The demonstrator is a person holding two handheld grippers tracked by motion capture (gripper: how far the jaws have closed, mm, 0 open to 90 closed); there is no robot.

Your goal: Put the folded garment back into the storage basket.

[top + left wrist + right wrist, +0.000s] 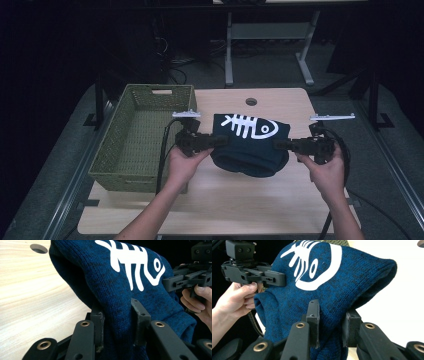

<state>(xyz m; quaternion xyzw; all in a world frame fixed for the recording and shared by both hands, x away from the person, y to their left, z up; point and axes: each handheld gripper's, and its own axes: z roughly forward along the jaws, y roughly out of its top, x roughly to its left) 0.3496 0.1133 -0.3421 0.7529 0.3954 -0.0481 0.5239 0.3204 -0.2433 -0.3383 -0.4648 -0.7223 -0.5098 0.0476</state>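
A: From the high view, what step is this?

B: The folded blue sweater sits mid-counter, right of the green basket at the left edge. The left gripper clamps its left side, the right gripper its right side. I judge it a two-handed lift.

A: The left gripper view?

B: Jaws pinched on a thick fold of knit below the white fishbone print.

A: The right gripper view?

B: Same: jaws clamped on sweater. Next, I'd say, carry it level leftward over the basket's rim, both grips firm, before lowering.
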